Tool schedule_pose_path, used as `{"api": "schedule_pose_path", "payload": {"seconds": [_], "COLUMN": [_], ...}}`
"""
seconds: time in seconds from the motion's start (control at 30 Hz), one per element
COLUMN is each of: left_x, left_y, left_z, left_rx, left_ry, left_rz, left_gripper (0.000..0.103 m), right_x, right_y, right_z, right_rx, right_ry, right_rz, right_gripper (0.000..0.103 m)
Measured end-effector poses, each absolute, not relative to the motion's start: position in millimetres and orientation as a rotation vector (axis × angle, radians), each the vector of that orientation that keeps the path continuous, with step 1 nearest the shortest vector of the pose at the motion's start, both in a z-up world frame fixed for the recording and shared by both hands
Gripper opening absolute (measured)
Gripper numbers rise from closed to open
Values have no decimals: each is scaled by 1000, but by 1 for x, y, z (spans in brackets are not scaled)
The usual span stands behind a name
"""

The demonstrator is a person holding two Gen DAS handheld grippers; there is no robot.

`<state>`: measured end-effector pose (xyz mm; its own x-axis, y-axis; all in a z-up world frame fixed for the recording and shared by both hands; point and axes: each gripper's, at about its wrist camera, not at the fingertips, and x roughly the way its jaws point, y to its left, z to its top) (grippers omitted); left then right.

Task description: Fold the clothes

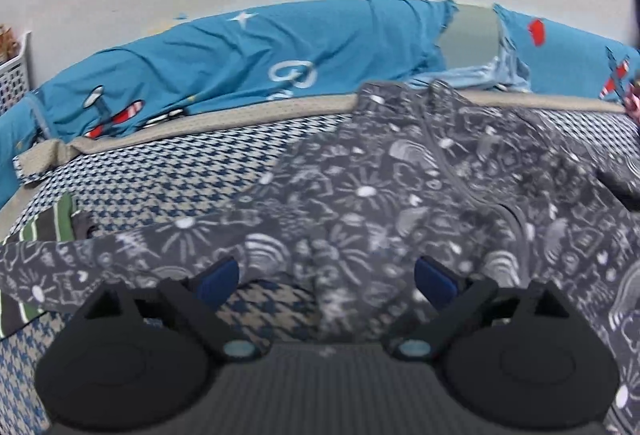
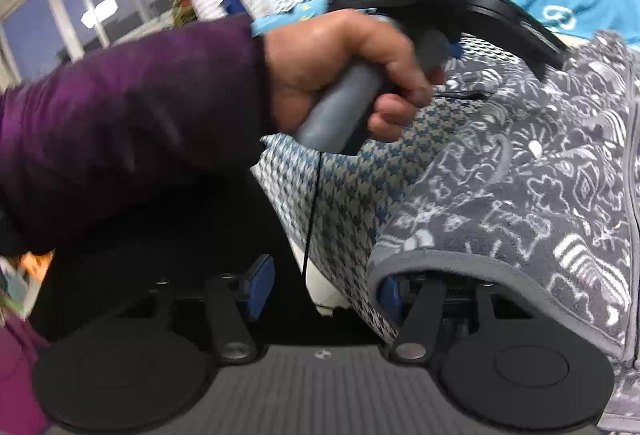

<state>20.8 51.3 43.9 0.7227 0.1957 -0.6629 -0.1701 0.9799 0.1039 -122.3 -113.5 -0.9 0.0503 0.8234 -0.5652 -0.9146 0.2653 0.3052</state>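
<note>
A grey garment (image 1: 420, 187) printed with white doodles lies spread on a bed covered by a blue-and-beige houndstooth sheet (image 1: 168, 171), and everything else is placed from that garment. Left of it, at the sheet's edge, lies a folded piece with green and white stripes (image 1: 60, 223). Behind it, along the far side of the bed, a teal blanket (image 1: 248, 51) with aeroplane prints is bunched against the pale wall. Over the garment's near edge the left gripper (image 1: 326, 277) hangs with its jaws wide, a fold of the printed cloth between the blue pads (image 1: 434, 279) but not pinched. In the right wrist view, a hand (image 2: 340, 71) in a purple sleeve (image 2: 132, 115) grips the left tool's handle, left of the garment. The right gripper (image 2: 326, 289) sits at the garment's grey-bound hem (image 2: 460, 263), jaws apart, with the hem draped over its right pad.
</note>
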Motion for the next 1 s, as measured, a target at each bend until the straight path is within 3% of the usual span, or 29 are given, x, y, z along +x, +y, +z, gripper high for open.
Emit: {"api": "schedule_pose_path", "payload": {"seconds": [0.77, 1.0], "left_x": [-10, -22], "left_y": [4, -1], "left_z": [22, 23], "left_rx": [53, 13], "left_ry": [777, 777], "left_rz": [108, 103], "left_gripper": [100, 100], "right_x": [-102, -94], "right_y": [-176, -184], "right_z": [8, 3], "right_rx": [-96, -116], "right_ry": [706, 732], "right_rz": [1127, 1059], "right_gripper": [53, 32]}}
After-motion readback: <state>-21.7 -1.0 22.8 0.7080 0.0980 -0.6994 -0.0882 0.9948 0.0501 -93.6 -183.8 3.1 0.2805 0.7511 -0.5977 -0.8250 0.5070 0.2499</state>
